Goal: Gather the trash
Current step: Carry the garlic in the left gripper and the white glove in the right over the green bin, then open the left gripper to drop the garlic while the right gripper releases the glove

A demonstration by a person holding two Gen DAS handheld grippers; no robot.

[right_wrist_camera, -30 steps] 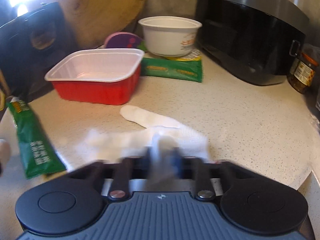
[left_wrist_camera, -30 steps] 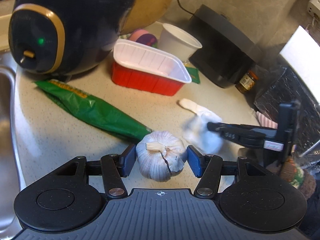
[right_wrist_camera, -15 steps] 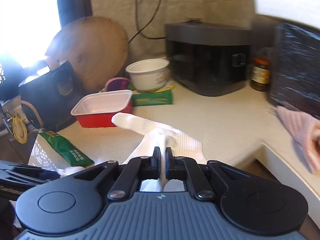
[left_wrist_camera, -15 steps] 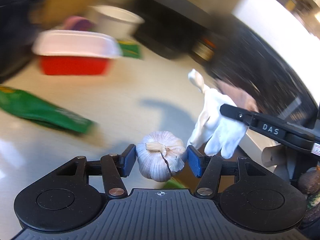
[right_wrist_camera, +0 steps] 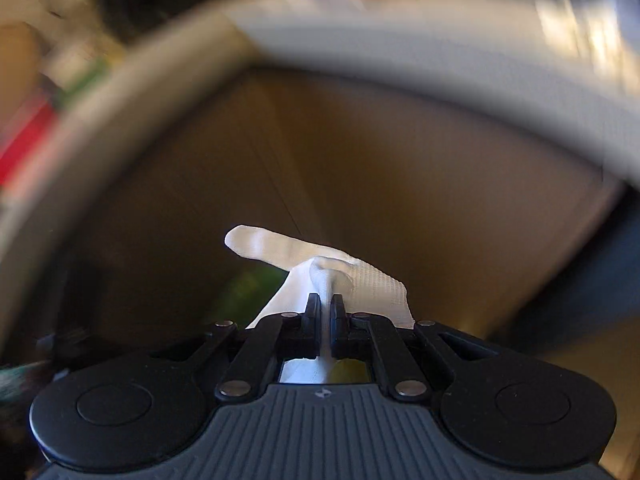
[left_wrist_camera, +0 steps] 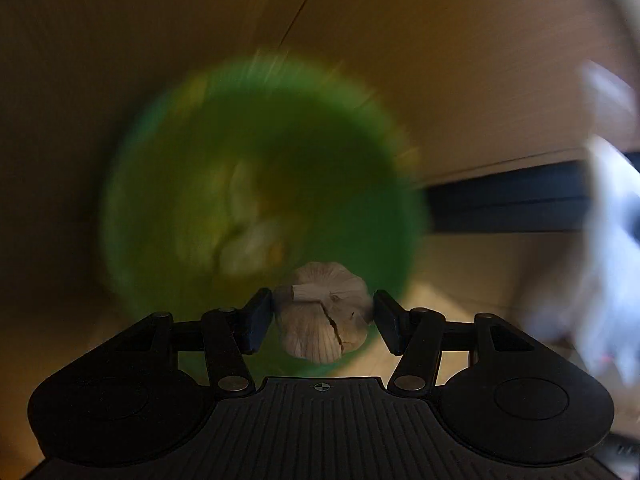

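Note:
My left gripper [left_wrist_camera: 323, 310] is shut on a whole garlic bulb [left_wrist_camera: 324, 316] and holds it over the near rim of a blurred green bin [left_wrist_camera: 260, 208] with pale scraps inside. My right gripper [right_wrist_camera: 325, 312] is shut on a white glove [right_wrist_camera: 320, 268], which hangs from the pads with one finger sticking out left. The glove also shows as a white blur at the right edge of the left wrist view [left_wrist_camera: 612, 248]. A blurred green patch [right_wrist_camera: 248, 288] lies below the glove in the right wrist view.
Brown cabinet fronts [left_wrist_camera: 440, 60] stand behind the bin, with a dark kickboard strip [left_wrist_camera: 508, 204] low on the right. The pale countertop edge [right_wrist_camera: 360, 40] arcs above the right gripper. A red tray [right_wrist_camera: 24, 140] blurs at far left.
Both grippers have swung down off the countertop, each with its load. The left now looks into the green bin; the right has dropped below the counter edge.

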